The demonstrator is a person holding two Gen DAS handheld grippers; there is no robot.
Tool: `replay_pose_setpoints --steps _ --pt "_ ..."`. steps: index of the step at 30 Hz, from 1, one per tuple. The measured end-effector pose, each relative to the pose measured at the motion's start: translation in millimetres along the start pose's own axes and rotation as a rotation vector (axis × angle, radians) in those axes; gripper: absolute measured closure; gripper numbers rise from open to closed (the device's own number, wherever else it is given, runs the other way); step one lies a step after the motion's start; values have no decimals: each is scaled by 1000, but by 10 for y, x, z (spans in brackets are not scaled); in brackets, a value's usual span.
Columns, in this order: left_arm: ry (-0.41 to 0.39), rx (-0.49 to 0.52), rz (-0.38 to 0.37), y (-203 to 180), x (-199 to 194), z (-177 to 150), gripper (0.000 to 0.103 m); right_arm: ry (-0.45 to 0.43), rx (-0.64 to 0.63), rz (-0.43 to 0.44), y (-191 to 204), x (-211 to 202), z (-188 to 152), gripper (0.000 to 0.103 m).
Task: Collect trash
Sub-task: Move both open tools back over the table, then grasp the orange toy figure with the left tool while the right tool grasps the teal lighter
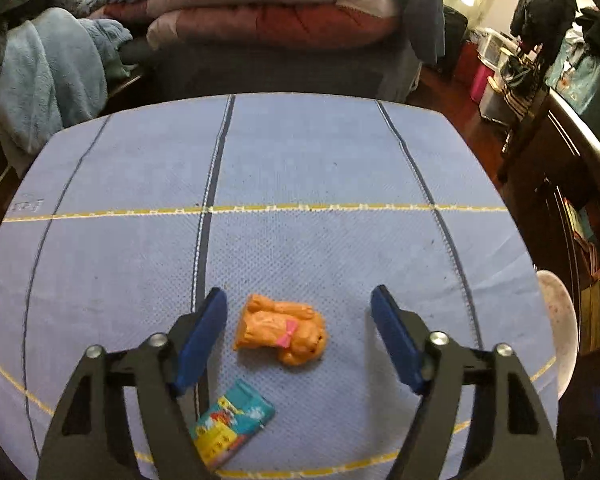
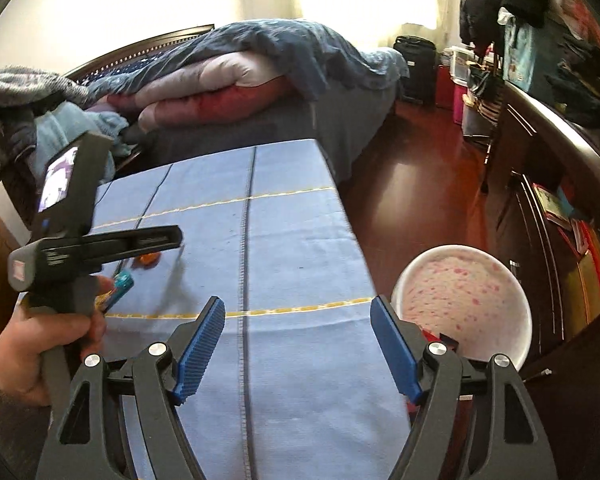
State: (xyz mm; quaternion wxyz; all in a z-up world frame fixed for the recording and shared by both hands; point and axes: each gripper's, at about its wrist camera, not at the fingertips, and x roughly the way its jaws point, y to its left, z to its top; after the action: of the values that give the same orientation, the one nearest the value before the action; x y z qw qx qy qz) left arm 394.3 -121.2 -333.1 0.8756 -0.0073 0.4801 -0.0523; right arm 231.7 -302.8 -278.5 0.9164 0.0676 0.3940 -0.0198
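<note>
Left gripper hovers over the blue-clothed desk, jaws well apart and empty, framing an orange toy dog that lies on its side between them, untouched. Just nearer the camera lies a colourful wrapper, the likelier piece of trash; the spread jaws suit a descent onto either. Right gripper, jaws likewise wide and holding nothing, stands over the desk's near right edge, beside a white bin on the floor; something red lies inside at its near rim, though what it is remains unclear. A hand grips the left tool's handle.
</note>
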Motion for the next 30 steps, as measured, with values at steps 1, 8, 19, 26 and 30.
replay_pose_setpoints --steps 1,8,19,26,30 --pt "-7 15 6 -7 7 7 30 4 -5 1 36 10 2 28" --pt "-34 81 45 -75 11 -13 64 15 -13 2 150 16 8 28" --pt "-84 5 14 285 -272 -47 70 23 -57 16 425 15 21 28" --pt "-140 -54 63 732 -632 -91 70 31 -98 47 731 48 15 28" --pt "-151 -99 84 1043 -763 -154 70 39 -125 65 933 91 5 28"
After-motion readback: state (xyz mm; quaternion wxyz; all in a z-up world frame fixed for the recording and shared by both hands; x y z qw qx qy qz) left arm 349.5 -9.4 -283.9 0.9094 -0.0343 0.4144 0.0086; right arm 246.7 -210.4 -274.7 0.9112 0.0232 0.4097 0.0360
